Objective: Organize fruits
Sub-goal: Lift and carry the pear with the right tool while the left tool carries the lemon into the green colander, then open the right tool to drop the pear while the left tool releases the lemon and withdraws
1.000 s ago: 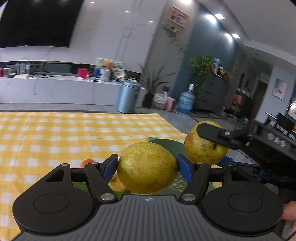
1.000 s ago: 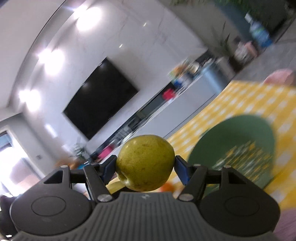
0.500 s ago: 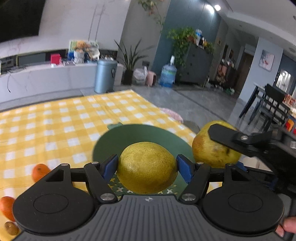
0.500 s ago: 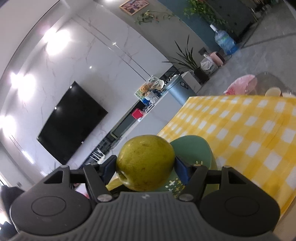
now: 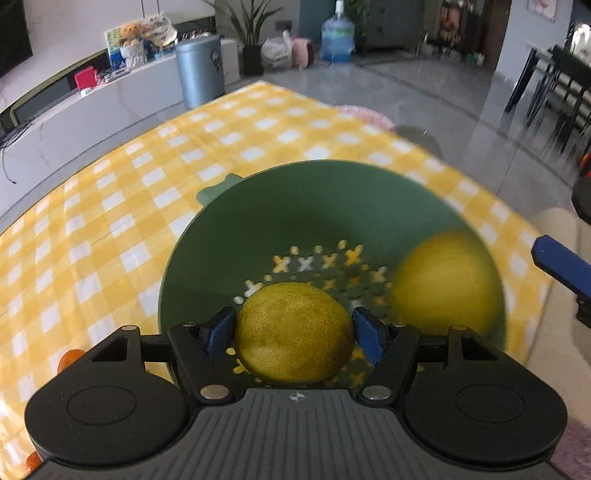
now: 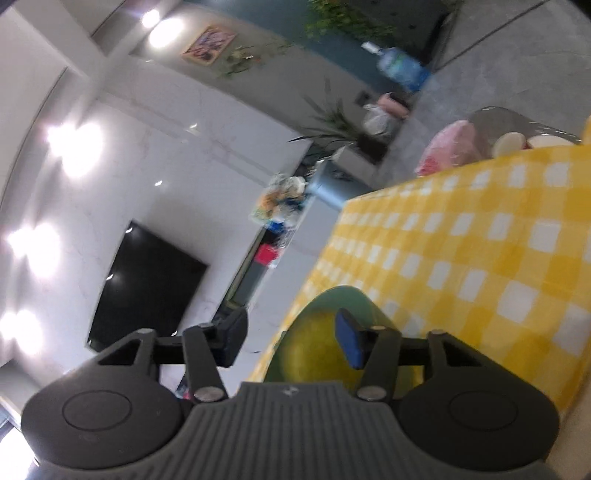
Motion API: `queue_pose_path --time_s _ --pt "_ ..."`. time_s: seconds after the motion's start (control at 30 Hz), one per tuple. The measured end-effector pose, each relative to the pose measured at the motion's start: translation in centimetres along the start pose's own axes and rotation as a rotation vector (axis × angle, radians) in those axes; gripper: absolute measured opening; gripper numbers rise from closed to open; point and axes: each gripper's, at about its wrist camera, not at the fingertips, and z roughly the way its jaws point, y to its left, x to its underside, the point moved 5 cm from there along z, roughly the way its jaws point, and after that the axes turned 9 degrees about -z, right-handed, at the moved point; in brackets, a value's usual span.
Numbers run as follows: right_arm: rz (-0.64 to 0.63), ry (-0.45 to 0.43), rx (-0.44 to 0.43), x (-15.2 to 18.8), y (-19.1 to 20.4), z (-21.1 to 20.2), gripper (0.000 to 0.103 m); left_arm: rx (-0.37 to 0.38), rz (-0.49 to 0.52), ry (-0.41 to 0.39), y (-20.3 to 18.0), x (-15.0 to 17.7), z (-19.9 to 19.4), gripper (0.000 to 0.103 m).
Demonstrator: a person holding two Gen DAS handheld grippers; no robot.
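Observation:
My left gripper (image 5: 293, 325) is shut on a yellow-green pear (image 5: 293, 332) and holds it over the near part of a green perforated bowl (image 5: 258, 210). A second yellow-green pear (image 5: 447, 280) lies blurred inside the bowl at the right. In the right wrist view my right gripper (image 6: 291, 336) is open and empty, tilted, with that pear (image 6: 310, 354) below its fingers in the green bowl (image 6: 343, 295). One blue pad of the right gripper (image 5: 561, 269) shows at the right edge of the left wrist view.
The bowl stands on a yellow checked tablecloth (image 5: 110, 206) near the table's right edge. Small orange fruits (image 5: 68, 360) lie at the lower left. Beyond the table are a grey bin (image 5: 199, 70), a water bottle (image 5: 338, 35) and dining chairs (image 5: 554, 81).
The right gripper opened and let its pear go into the bowl, then drew back to the right. The left gripper moved forward and tilted down over the bowl with its pear.

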Motion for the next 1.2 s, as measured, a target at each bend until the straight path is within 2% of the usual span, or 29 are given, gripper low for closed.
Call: queue_pose_path --time_s 0.07,0.1,0.2,0.4,0.5,0.57,0.63,0.73,0.8,0.9,0.97,1.03,1.2 --pt "-0.02 0.042 0.024 0.4 0.1 1.1 0.05 -0.125 0.061 -0.048 -0.1 0.0 -0.1 0.079" --pt "-0.016 0.058 0.016 0.6 0.0 1.4 0.049 -0.154 0.072 -0.049 0.3 -0.1 0.0 0.079" --pt "-0.01 0.048 0.014 0.5 -0.2 1.2 0.049 -0.083 0.054 -0.01 0.6 -0.1 0.1 0.08" --pt "-0.016 0.055 0.019 0.6 -0.1 1.2 0.049 -0.119 0.169 0.026 -0.8 1.1 0.8 0.081" --pt "-0.02 0.06 0.025 0.6 -0.2 1.4 0.049 -0.097 0.189 0.035 -1.1 1.4 0.7 0.082" --pt "-0.016 0.063 0.031 0.7 -0.2 1.5 0.049 -0.063 0.194 0.026 -1.2 1.5 0.6 0.084" --pt "-0.015 0.065 0.038 0.6 -0.3 1.4 0.049 -0.064 0.197 -0.039 -1.1 1.3 -0.2 0.084" --pt "-0.008 0.075 0.044 0.7 -0.4 1.4 0.057 -0.057 0.186 -0.104 -0.8 0.6 -1.7 0.089" --pt "-0.008 0.077 0.044 0.7 -0.4 1.4 0.059 -0.052 0.166 -0.116 -0.6 0.1 -2.4 0.089" --pt "-0.013 0.078 0.054 0.7 -0.3 1.4 0.071 -0.053 0.149 -0.137 -0.4 -0.2 -3.3 0.089" --pt "-0.018 0.081 0.046 0.7 -0.2 1.5 0.087 -0.076 0.124 -0.173 -0.2 -0.3 -4.2 0.089" --pt "-0.027 0.077 0.042 0.7 0.0 1.4 0.096 -0.104 0.097 -0.203 0.2 -0.5 -5.1 0.089" --pt "-0.102 0.087 0.076 0.9 1.0 1.6 0.099 -0.119 0.053 -0.232 1.1 -0.7 -7.2 0.09"
